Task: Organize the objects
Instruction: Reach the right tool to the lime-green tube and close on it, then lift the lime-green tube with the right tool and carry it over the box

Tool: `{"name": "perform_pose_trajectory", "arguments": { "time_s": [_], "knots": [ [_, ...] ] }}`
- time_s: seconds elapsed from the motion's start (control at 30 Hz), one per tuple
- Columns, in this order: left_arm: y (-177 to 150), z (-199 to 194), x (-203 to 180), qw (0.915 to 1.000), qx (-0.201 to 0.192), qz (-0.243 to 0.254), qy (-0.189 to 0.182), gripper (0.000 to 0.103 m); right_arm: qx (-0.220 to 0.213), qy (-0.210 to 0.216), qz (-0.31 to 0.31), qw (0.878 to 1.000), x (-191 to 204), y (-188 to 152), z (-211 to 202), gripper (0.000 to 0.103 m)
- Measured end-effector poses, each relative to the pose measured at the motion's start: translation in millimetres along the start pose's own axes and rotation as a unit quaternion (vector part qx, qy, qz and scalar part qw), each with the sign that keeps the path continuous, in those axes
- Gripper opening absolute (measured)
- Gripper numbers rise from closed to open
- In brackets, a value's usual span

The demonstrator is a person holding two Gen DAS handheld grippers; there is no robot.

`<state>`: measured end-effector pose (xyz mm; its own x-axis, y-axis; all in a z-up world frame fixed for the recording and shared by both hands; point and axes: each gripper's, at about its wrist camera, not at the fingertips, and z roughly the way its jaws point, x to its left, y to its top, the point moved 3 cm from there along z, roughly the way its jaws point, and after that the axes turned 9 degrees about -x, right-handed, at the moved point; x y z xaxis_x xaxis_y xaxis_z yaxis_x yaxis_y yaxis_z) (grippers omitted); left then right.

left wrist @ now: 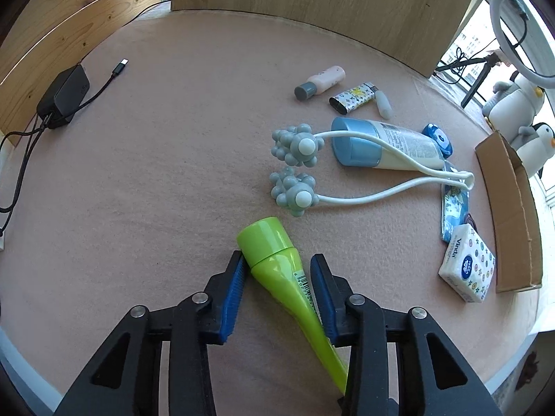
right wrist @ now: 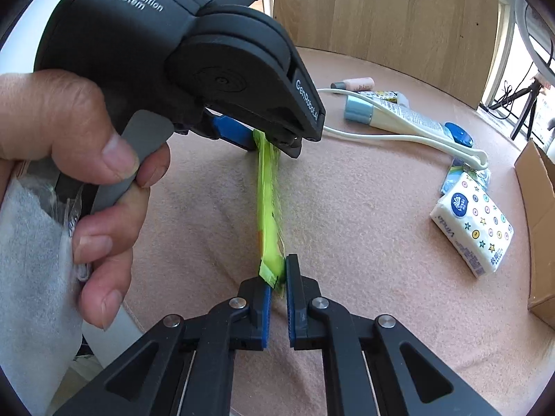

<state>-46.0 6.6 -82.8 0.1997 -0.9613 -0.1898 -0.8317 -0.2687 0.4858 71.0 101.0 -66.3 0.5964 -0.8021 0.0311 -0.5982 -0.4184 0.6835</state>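
A lime-green tube (left wrist: 277,270) with a round cap lies between the blue pads of my left gripper (left wrist: 279,263); the pads press its cap end on both sides. In the right wrist view the same tube (right wrist: 269,201) stretches above the pink cloth from the hand-held left gripper (right wrist: 270,142) to my right gripper (right wrist: 277,272), which is shut on the tube's flat crimped end. A person's hand (right wrist: 86,159) squeezes the left gripper's handle.
Ahead lie a knobbed roller massager (left wrist: 298,170), a blue-capped tube (left wrist: 381,145), a pink bottle (left wrist: 322,81), a patterned lighter (left wrist: 353,98), a blue packet (left wrist: 454,211) and a tissue pack (left wrist: 468,267). A cardboard box (left wrist: 513,215) stands at the right edge. A black charger (left wrist: 64,93) sits far left.
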Motion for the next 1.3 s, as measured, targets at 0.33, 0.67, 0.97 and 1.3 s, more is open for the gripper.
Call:
{"name": "perform_pose_trajectory", "arguments": {
  "time_s": [0.33,0.67,0.97,1.3],
  "knots": [
    [6.2,-28.5,-10.0,0.9988,-0.030,0.021,0.032,0.035,-0.035,-0.003,-0.009,0.999,2.7,8.6,-17.8,0.006],
    [40.2,-85.9,-38.6,0.9944,-0.091,0.050,0.016,0.034,-0.104,-0.029,-0.010,0.994,-33.1,43.9,-47.4,0.006],
    [53.0,-103.6,-63.9,0.9923,-0.108,0.061,0.000,0.034,-0.119,-0.047,-0.002,0.992,-25.8,47.6,-57.0,0.006],
    [64.9,-90.5,-144.9,0.9864,-0.107,0.118,-0.040,0.034,-0.138,-0.096,0.043,0.985,-77.0,42.9,-77.2,0.006]
  ]
}}
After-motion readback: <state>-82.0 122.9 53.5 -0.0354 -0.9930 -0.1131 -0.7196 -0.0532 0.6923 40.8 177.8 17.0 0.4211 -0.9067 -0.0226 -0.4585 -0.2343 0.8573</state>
